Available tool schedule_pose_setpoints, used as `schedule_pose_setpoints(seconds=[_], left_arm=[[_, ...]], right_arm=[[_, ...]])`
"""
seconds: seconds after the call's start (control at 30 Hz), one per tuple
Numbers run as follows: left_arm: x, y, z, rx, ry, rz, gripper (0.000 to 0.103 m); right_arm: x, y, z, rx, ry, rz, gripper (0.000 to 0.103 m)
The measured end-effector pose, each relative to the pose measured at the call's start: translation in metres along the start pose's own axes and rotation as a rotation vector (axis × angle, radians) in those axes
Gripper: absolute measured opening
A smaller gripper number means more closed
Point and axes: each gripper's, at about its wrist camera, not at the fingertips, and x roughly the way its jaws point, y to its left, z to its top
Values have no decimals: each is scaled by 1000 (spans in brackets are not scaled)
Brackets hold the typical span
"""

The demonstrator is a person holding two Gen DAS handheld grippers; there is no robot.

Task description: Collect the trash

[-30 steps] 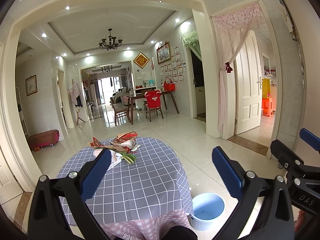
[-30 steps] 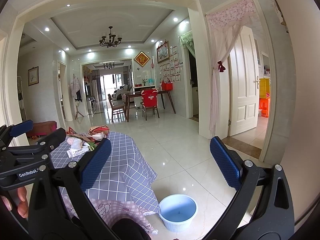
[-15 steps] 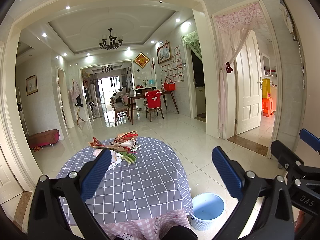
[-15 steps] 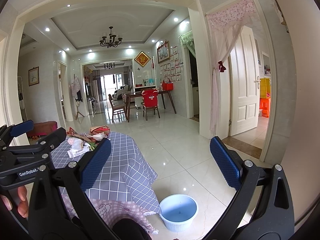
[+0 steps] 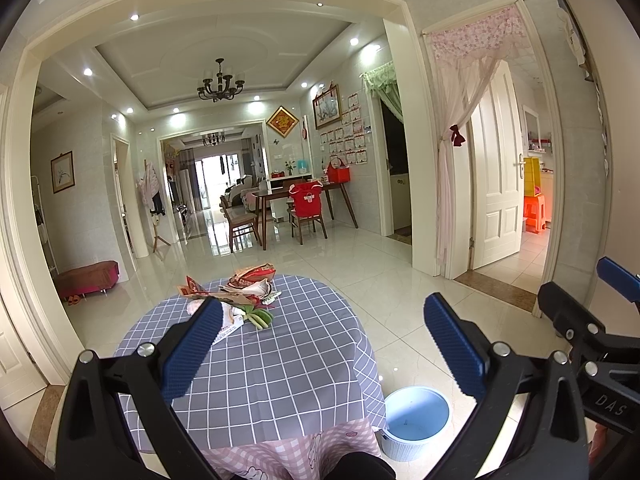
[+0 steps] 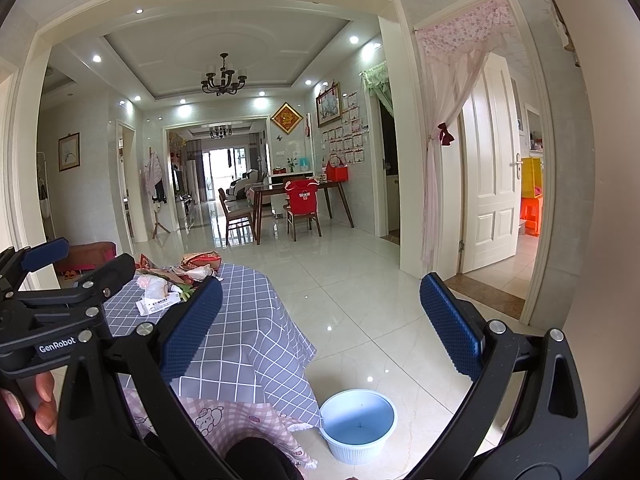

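Observation:
A pile of trash (image 5: pixel 240 296) (red wrappers, crumpled paper, white packets, green peels) lies at the far side of a round table with a grey checked cloth (image 5: pixel 280 360). It also shows in the right wrist view (image 6: pixel 176 280). A light blue bin (image 5: pixel 416 420) stands on the floor at the table's right; it also shows in the right wrist view (image 6: pixel 358 424). My left gripper (image 5: pixel 324 344) is open and empty, held above the table's near side. My right gripper (image 6: pixel 320 324) is open and empty, to the right of the table, above the floor.
Glossy white tile floor (image 5: pixel 380 280) stretches ahead. A dining table with chairs (image 5: pixel 296 204) stands far back. A white door (image 5: pixel 496 184) with a pink curtain is at the right. A red bench (image 5: pixel 86 278) sits at the left wall.

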Motion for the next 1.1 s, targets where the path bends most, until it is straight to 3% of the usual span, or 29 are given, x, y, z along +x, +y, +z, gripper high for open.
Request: schedule_pose_setpoints(seconds=[0.73,1.1], left_arm=[[-2,10,-5,0,10,12,99],[40,29,-19,-24,77,27,99]], right_arm=[[8,-3,-2,7,18,47,97],[43,11,-6,-7,90,102,97]])
